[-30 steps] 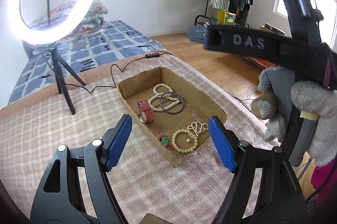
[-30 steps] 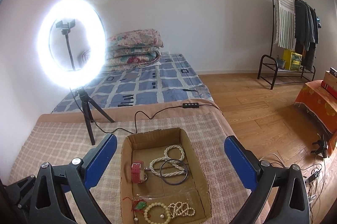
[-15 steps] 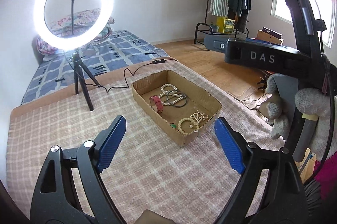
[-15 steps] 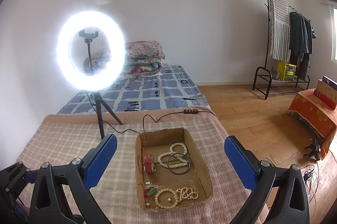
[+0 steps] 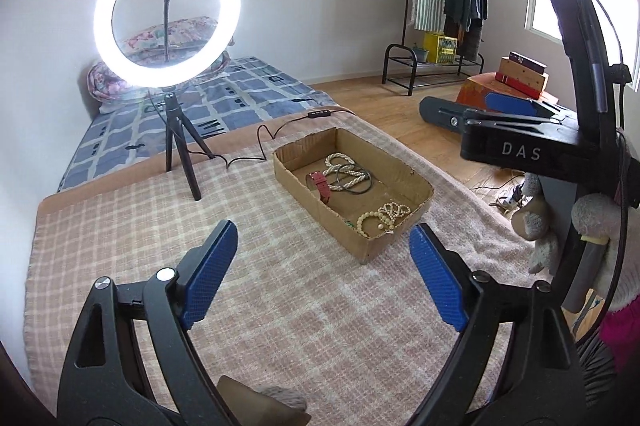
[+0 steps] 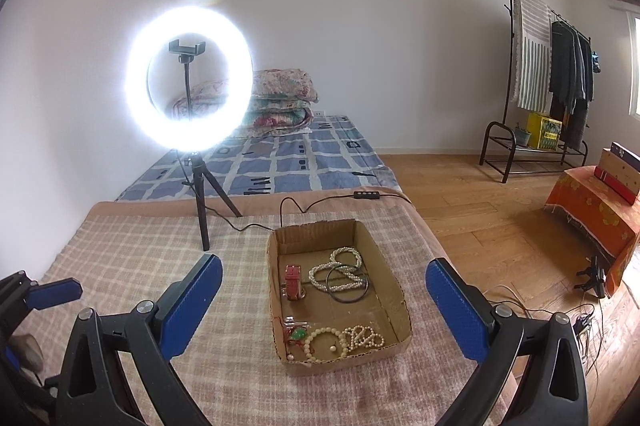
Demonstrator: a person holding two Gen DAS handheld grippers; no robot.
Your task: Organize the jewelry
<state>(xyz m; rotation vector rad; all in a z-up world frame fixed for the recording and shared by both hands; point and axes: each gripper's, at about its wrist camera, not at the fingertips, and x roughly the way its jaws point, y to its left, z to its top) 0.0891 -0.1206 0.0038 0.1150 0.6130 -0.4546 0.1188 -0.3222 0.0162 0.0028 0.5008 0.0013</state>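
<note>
An open cardboard box point(image 5: 362, 246) point(image 6: 344, 362) lies on the checked blanket. In it are a red strap point(image 5: 319, 184) point(image 6: 293, 282), a pearl necklace point(image 5: 340, 165) point(image 6: 340, 266), a black bangle point(image 5: 356, 181) point(image 6: 347, 284), cream bead bracelets point(image 5: 380, 216) point(image 6: 344, 340) and a green pendant point(image 6: 297, 334). My left gripper point(image 5: 322, 230) hovers short of the box, its jaws opening with nothing between them. Drawn back over the box's near end, my right gripper point(image 6: 323, 262) is open and empty. Its body point(image 5: 520, 149) shows at the right of the left wrist view.
A lit ring light point(image 5: 166, 25) point(image 6: 188, 81) on a tripod stands on the blanket behind the box, its cable point(image 6: 320, 203) trailing past the box's far end. A mattress lies beyond. The blanket's right edge drops to a wooden floor with a clothes rack point(image 6: 532, 65).
Both grippers have drawn back from the box, which now looks smaller and farther off in both views. The left jaws have spread wider. The jewelry has not moved.
</note>
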